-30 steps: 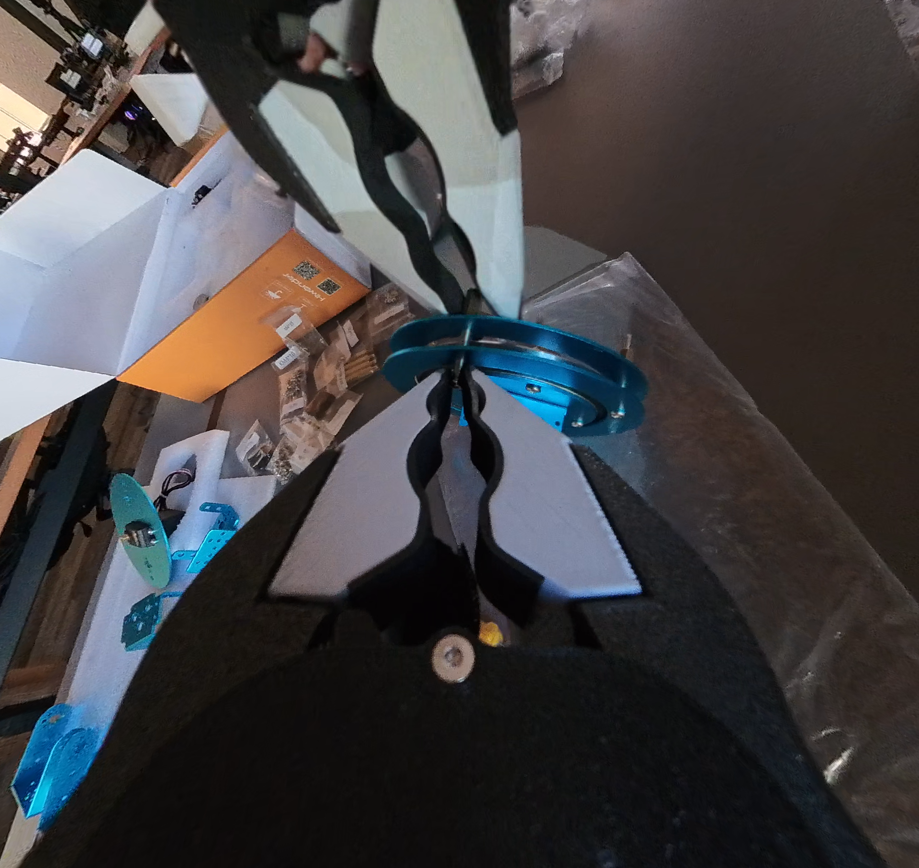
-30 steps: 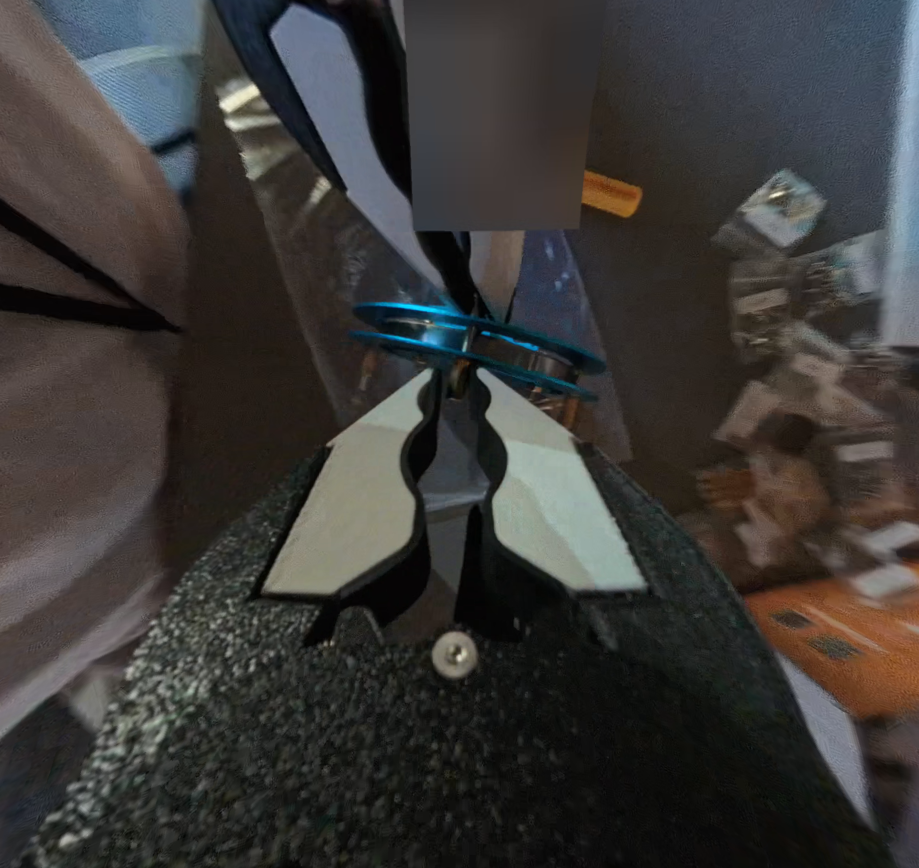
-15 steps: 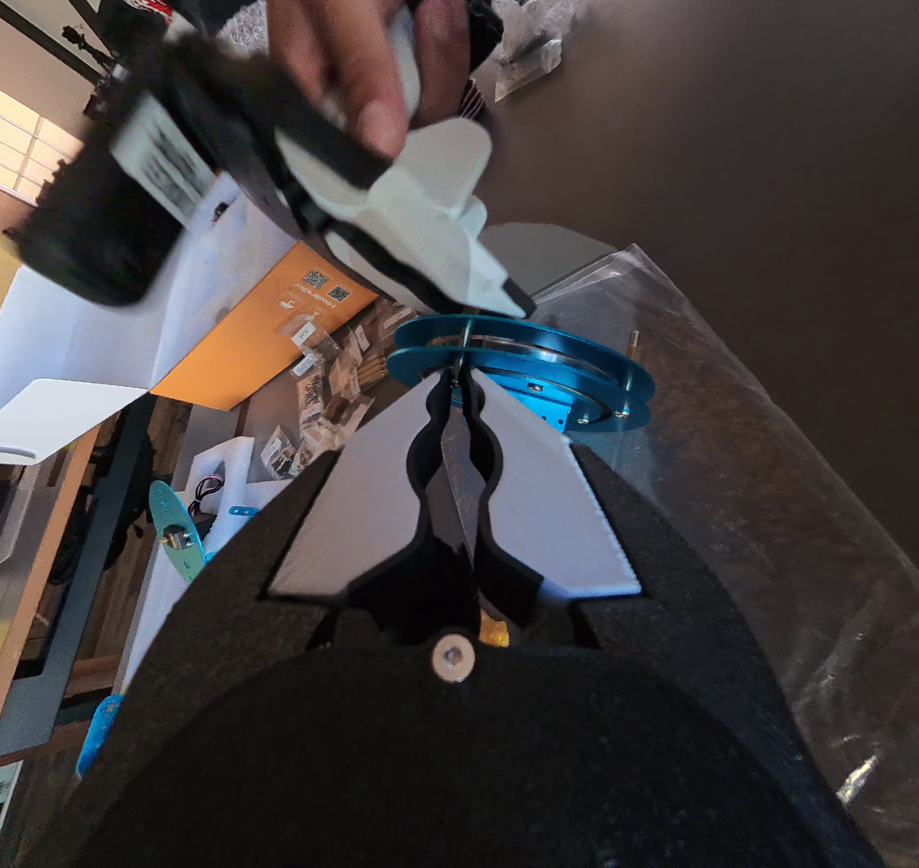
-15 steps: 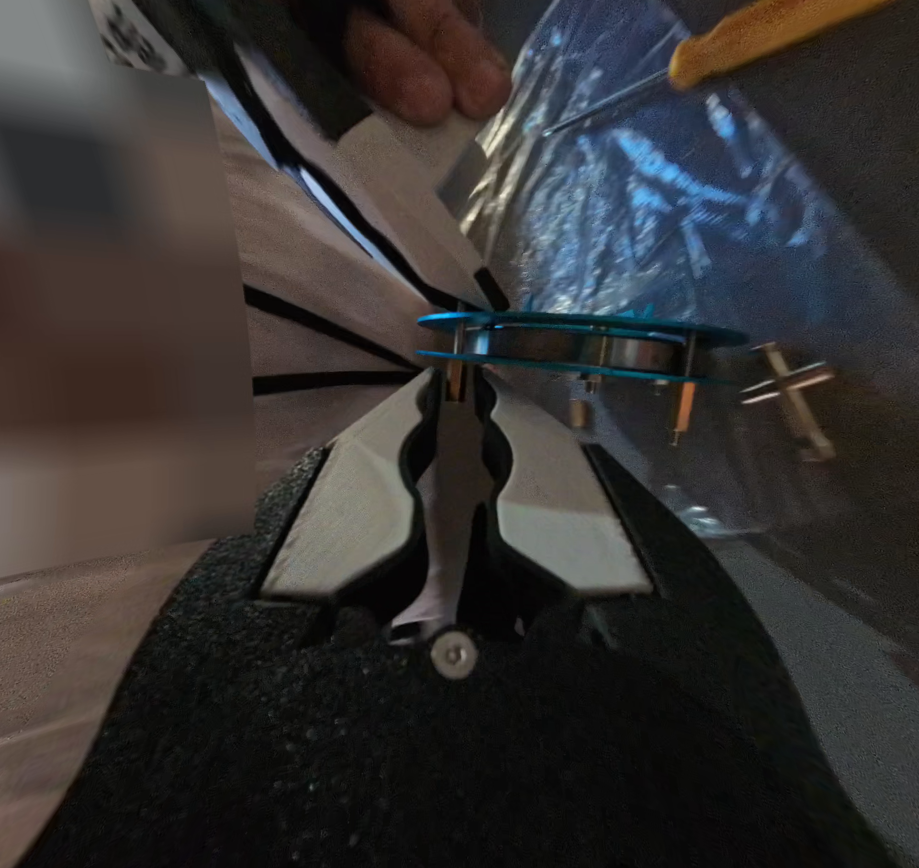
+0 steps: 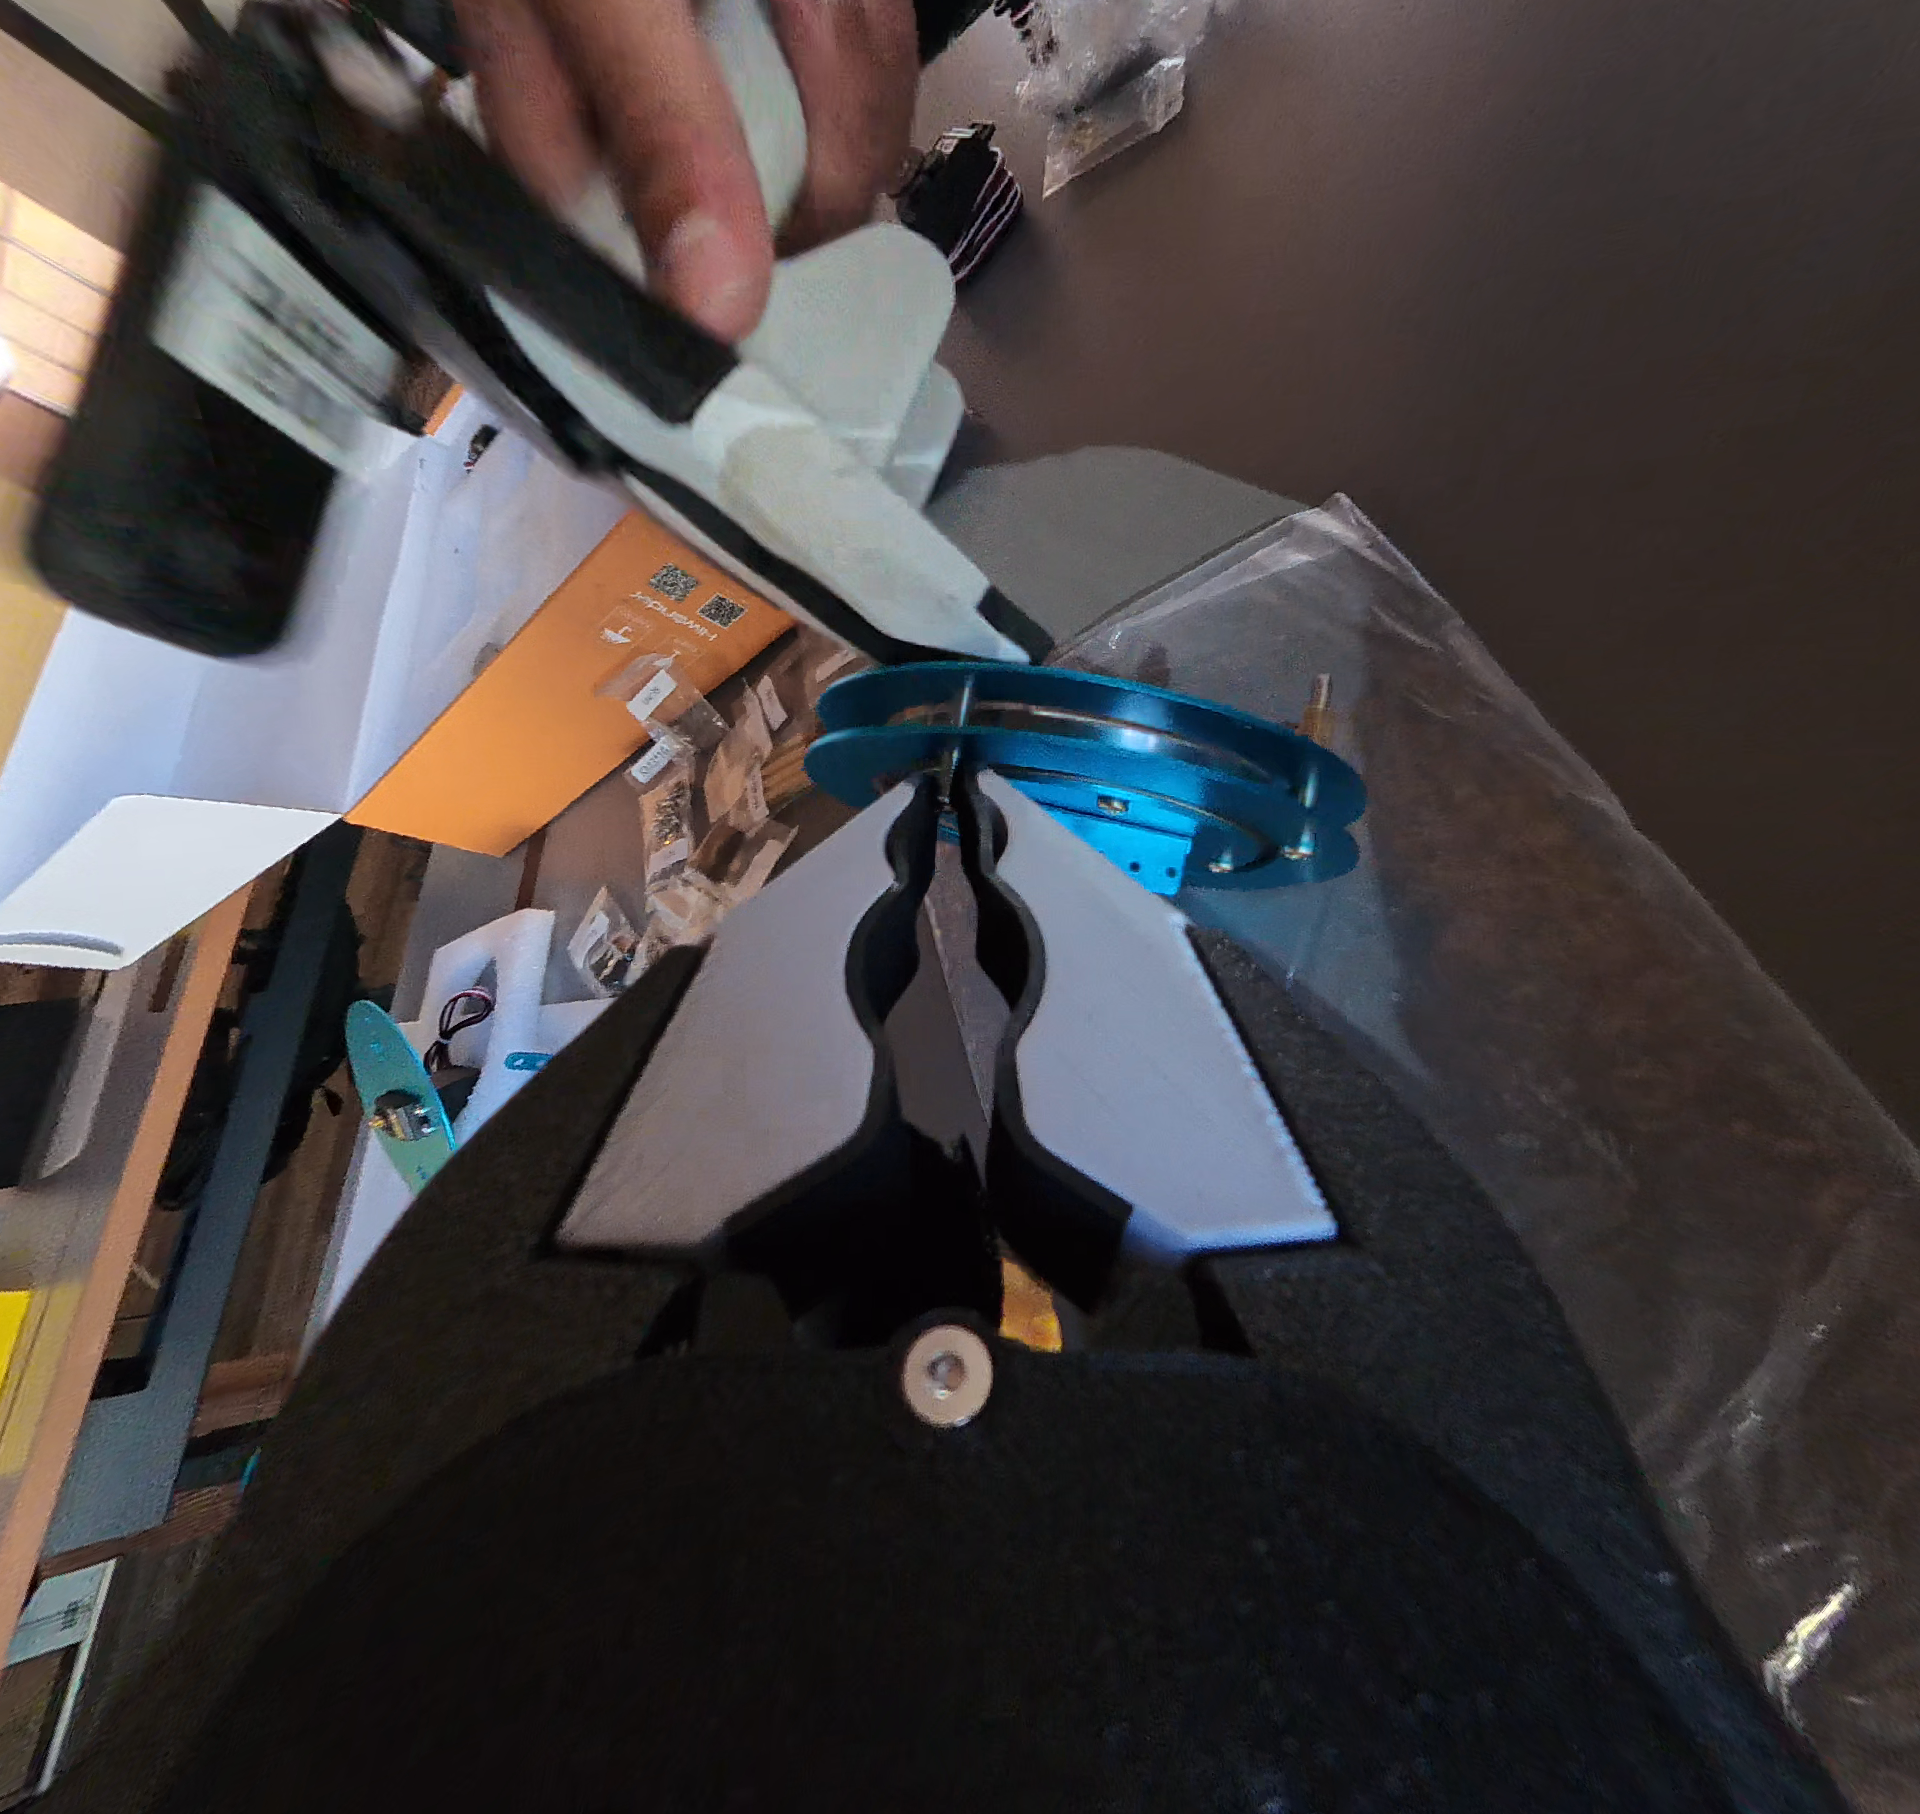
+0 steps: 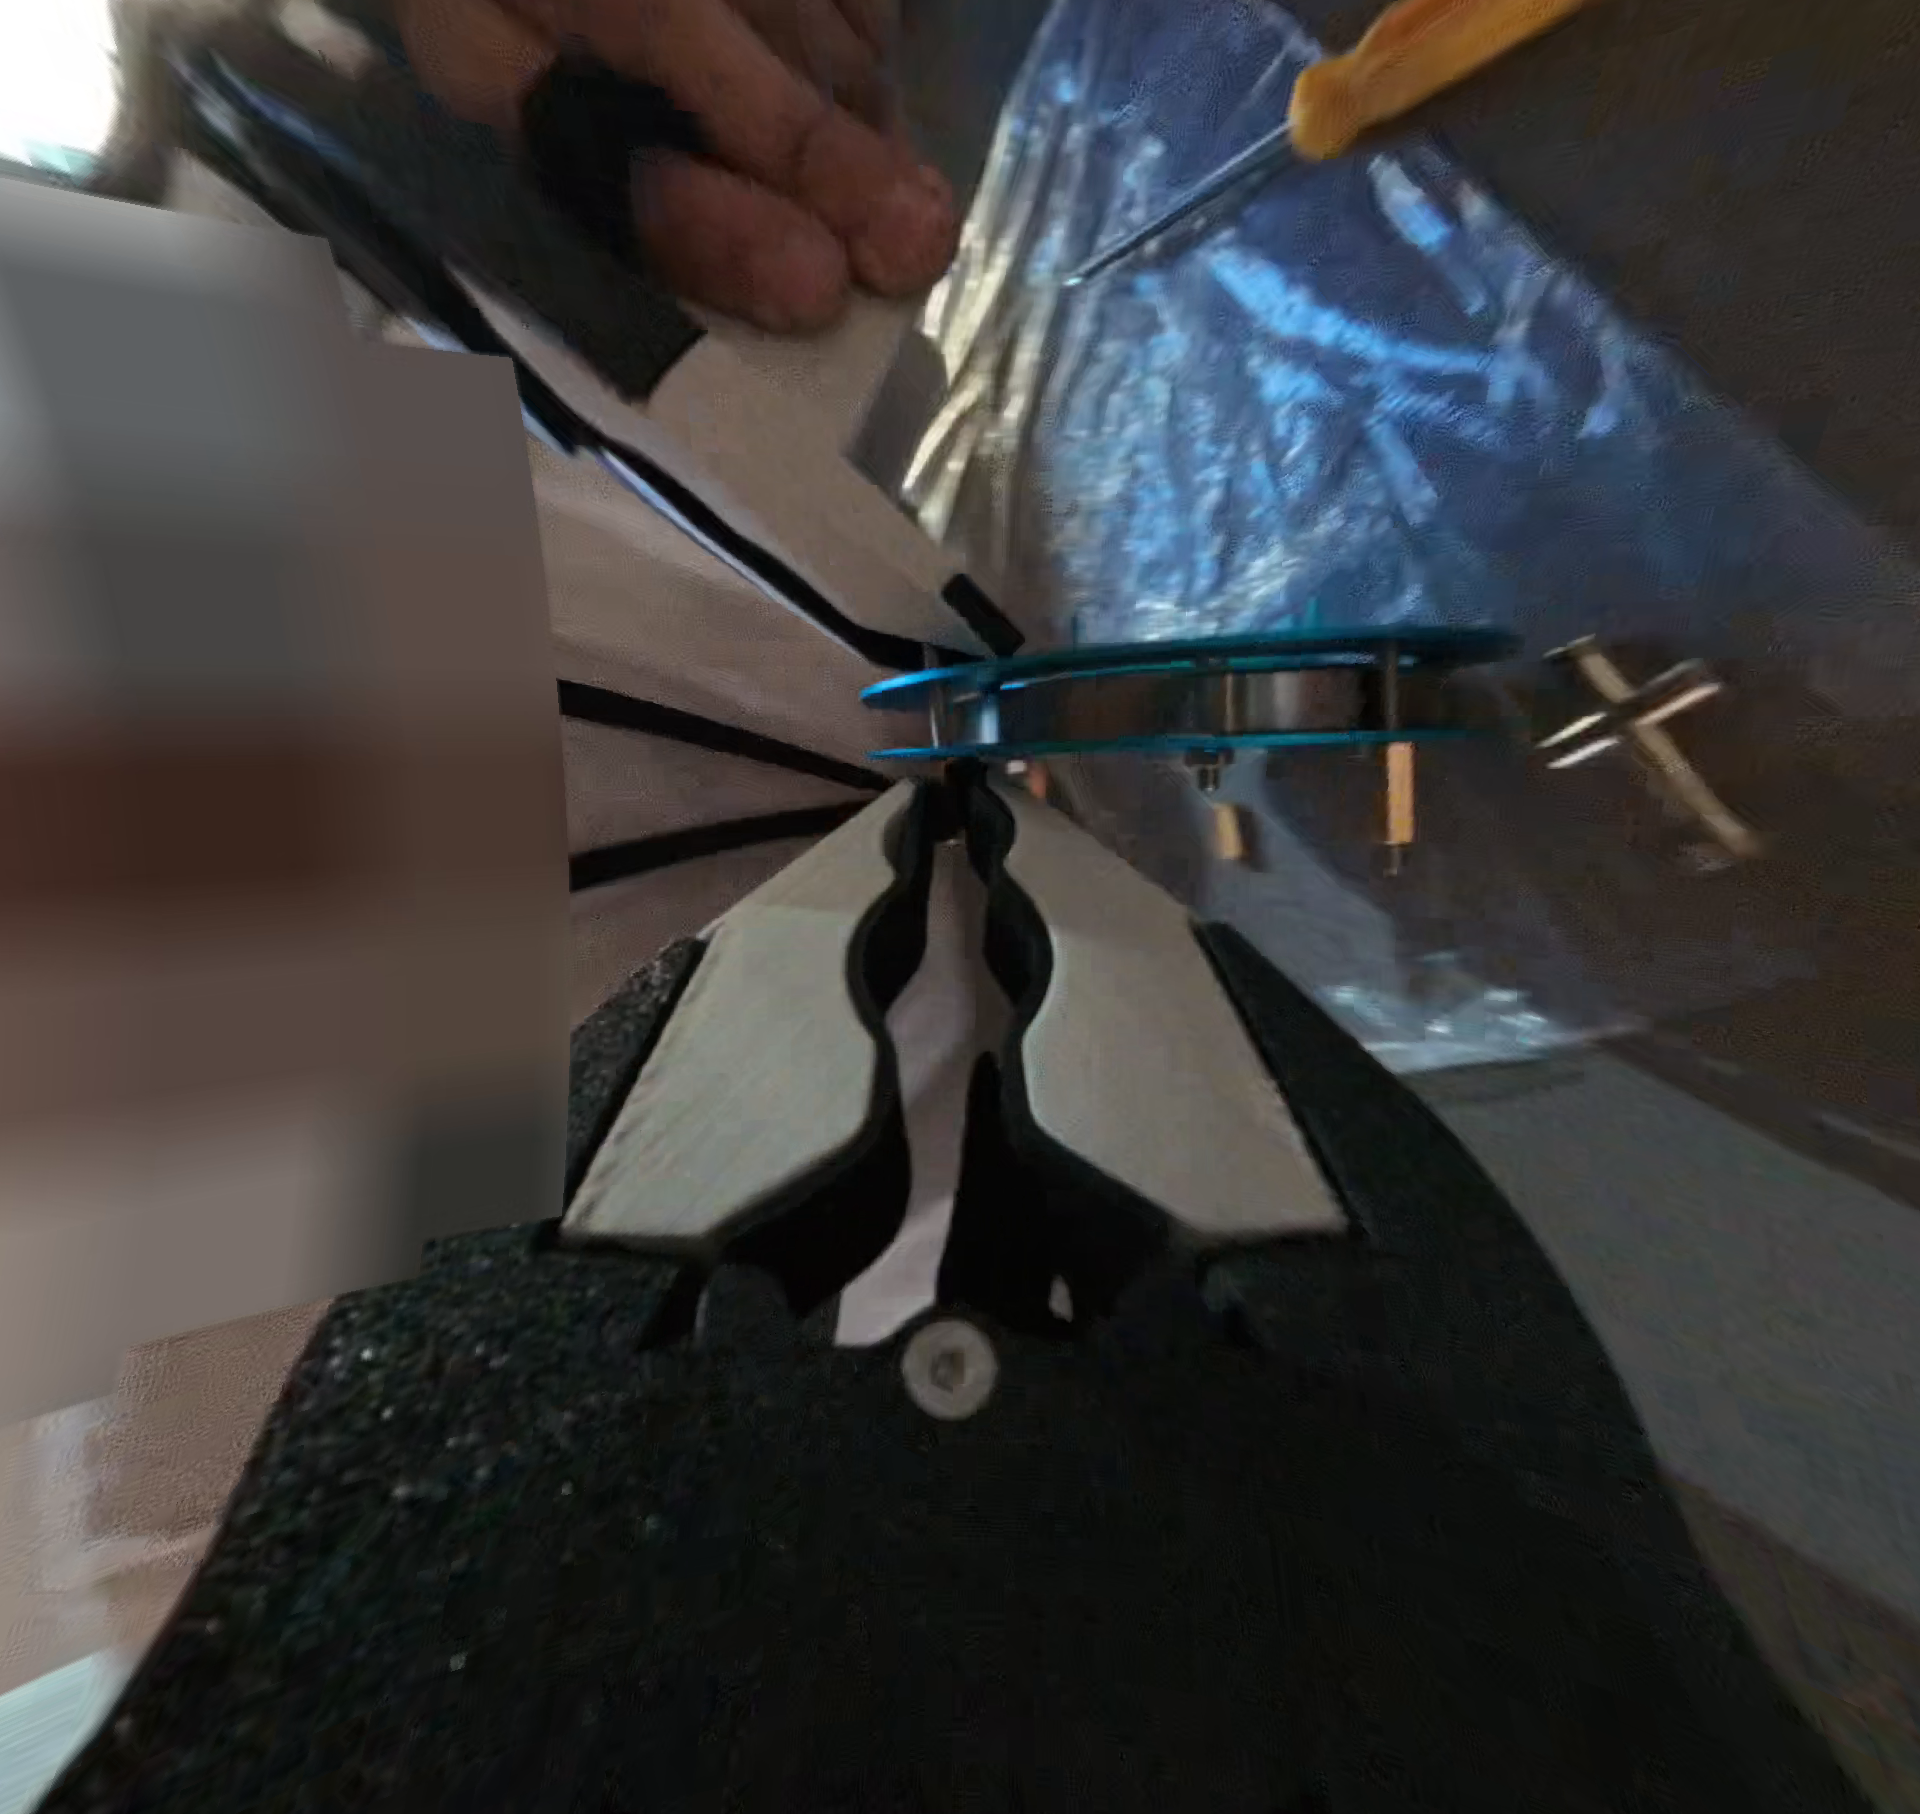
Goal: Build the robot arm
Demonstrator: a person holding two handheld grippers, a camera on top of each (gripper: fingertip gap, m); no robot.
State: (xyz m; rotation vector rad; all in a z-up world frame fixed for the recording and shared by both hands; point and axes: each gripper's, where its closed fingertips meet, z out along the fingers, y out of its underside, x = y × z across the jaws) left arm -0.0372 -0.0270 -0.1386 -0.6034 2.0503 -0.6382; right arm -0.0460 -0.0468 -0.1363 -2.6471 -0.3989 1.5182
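Observation:
A blue two-disc assembly (image 5: 1101,741) with a metal ring and brass standoffs between its plates is held in the air between both grippers. My left gripper (image 5: 948,790) is shut on a thin post at the disc's near edge. The right gripper's fingertips (image 5: 1003,626), held by a hand (image 5: 623,81), touch the top plate at the same edge. In the right wrist view my right gripper (image 6: 961,800) is shut on the post at the rim of the disc assembly (image 6: 1195,699). The left gripper's fingertip (image 6: 982,614) meets the rim from above.
A clear plastic bag (image 5: 1558,933) lies on the dark table under the disc. A yellow-handled screwdriver (image 6: 1507,19) and a small cross wrench (image 6: 1642,741) lie by it. An orange box (image 5: 561,715), small hardware bags (image 5: 707,798) and a teal disc (image 5: 400,1110) are at the left.
The right gripper has swung from straight above the disc to a slant from the upper left, bringing its hand into view. The disc now looks level in the right view. Both grips hold.

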